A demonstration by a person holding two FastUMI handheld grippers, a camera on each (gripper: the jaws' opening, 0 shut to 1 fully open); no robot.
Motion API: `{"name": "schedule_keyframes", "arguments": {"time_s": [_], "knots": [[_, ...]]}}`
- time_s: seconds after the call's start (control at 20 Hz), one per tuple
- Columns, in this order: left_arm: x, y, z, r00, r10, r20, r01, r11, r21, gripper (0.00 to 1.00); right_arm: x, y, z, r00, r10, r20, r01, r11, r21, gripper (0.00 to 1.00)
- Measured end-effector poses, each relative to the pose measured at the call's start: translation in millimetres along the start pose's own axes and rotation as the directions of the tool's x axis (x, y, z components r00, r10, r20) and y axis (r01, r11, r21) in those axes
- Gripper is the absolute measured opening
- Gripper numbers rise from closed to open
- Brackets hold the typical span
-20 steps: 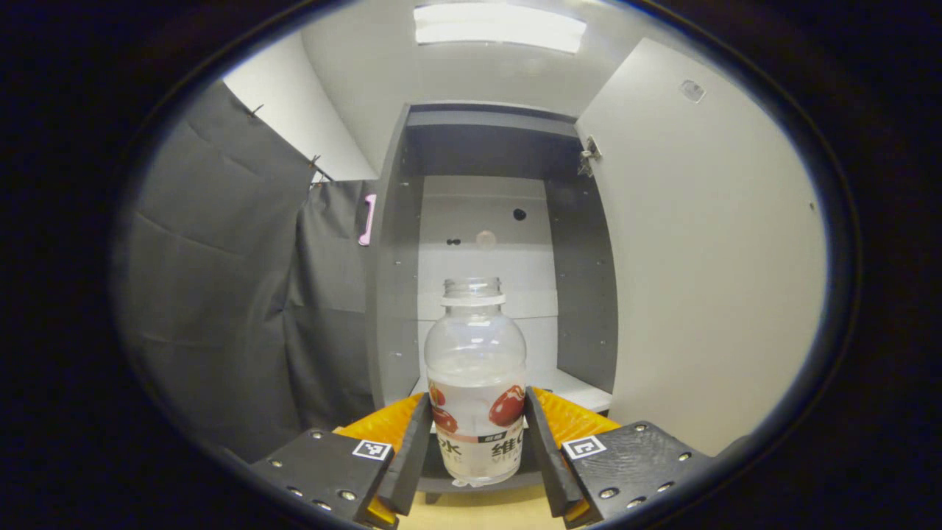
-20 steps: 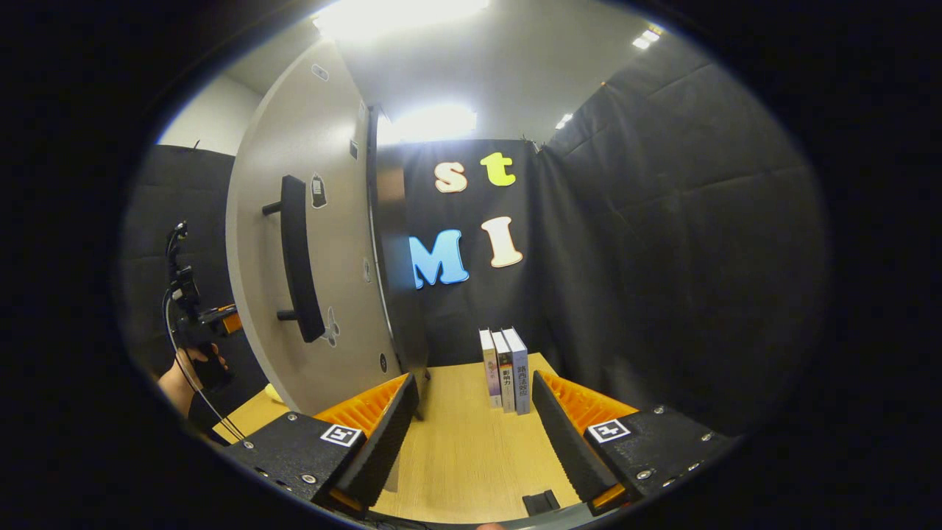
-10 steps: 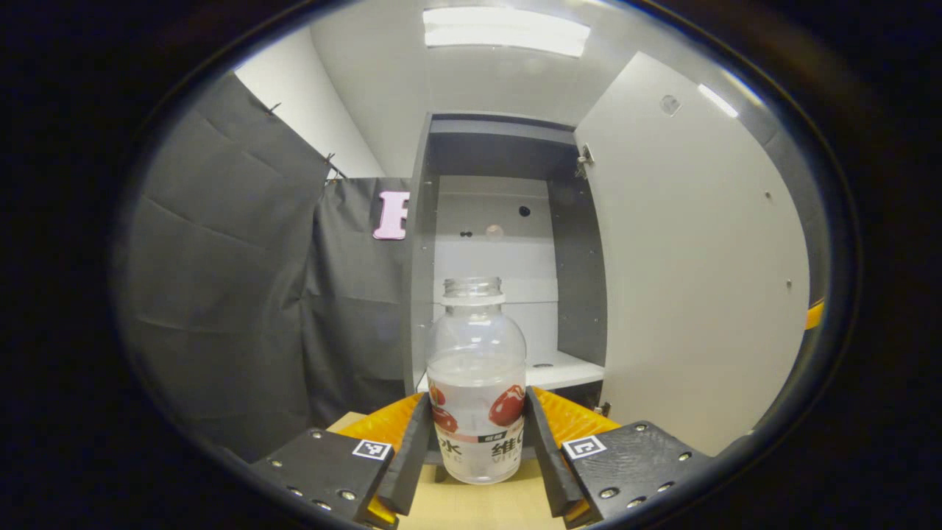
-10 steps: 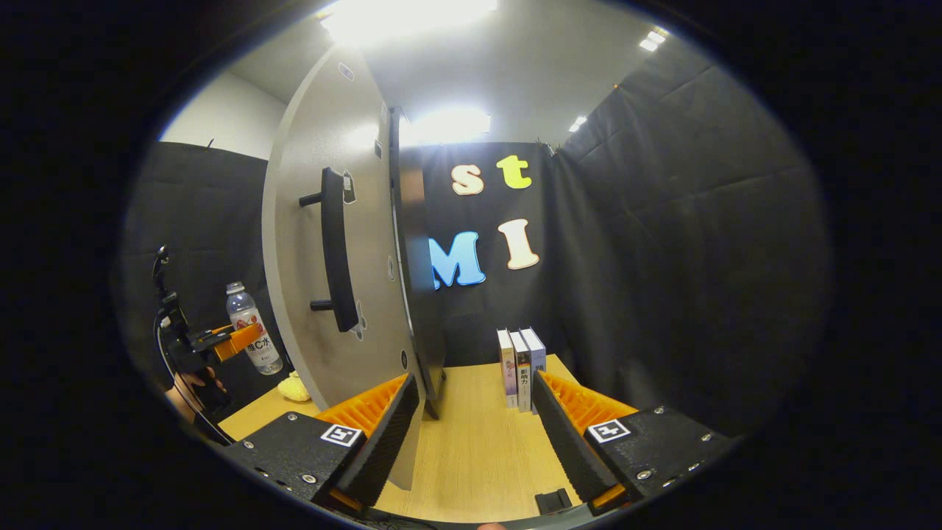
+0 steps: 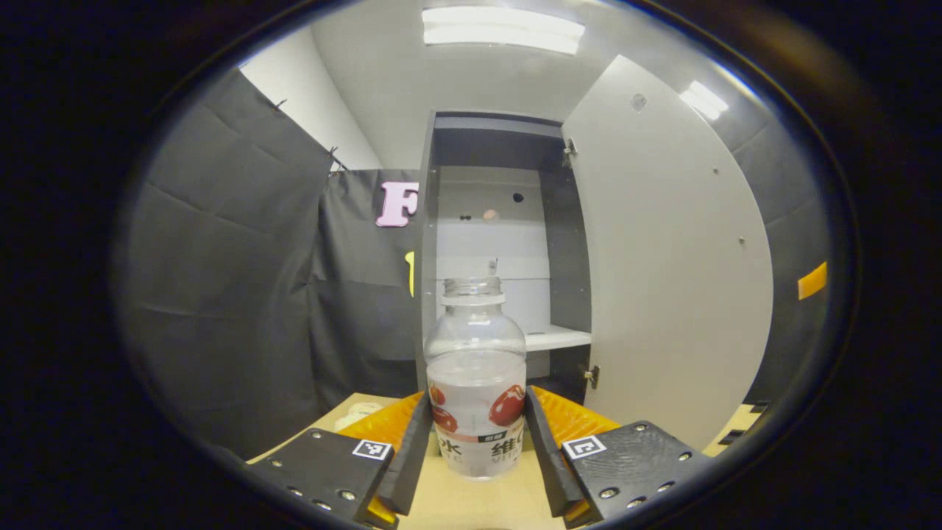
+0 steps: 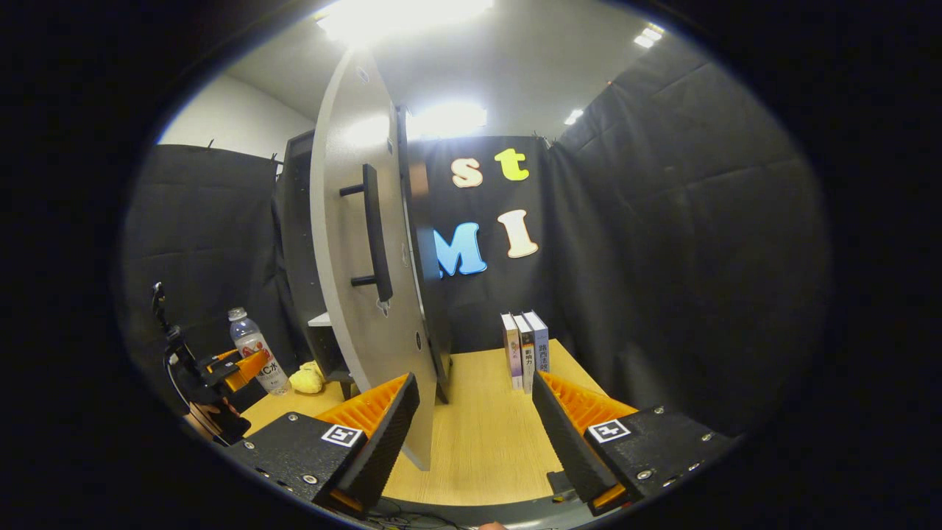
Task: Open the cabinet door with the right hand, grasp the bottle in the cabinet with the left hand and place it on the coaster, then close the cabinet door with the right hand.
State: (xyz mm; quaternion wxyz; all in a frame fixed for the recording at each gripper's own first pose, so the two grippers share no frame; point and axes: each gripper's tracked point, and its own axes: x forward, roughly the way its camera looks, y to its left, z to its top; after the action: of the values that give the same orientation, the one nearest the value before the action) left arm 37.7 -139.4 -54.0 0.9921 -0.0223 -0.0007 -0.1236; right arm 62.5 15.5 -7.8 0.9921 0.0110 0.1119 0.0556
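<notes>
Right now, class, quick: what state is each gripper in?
Left gripper: shut on the bottle, held upright.
Right gripper: open, holding nothing, beside the cabinet door.

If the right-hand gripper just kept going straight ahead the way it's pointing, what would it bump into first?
Probably nothing soon. The right gripper is open over the bare wooden table. Straight ahead stand the books, slightly right of centre. The open cabinet door edge lies close by its left finger, so depth there is uncertain.
</notes>
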Motion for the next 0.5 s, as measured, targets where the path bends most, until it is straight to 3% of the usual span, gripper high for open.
{"name": "schedule_keyframes", "arguments": {"time_s": [0.5], "knots": [[-34, 7, -87, 0.998, 0.013, -0.068, -0.016, 0.999, -0.039, 0.69, -12, 6, -17, 0.999, -0.027, -0.041, 0.025, 0.999, -0.048, 0.95]]}}
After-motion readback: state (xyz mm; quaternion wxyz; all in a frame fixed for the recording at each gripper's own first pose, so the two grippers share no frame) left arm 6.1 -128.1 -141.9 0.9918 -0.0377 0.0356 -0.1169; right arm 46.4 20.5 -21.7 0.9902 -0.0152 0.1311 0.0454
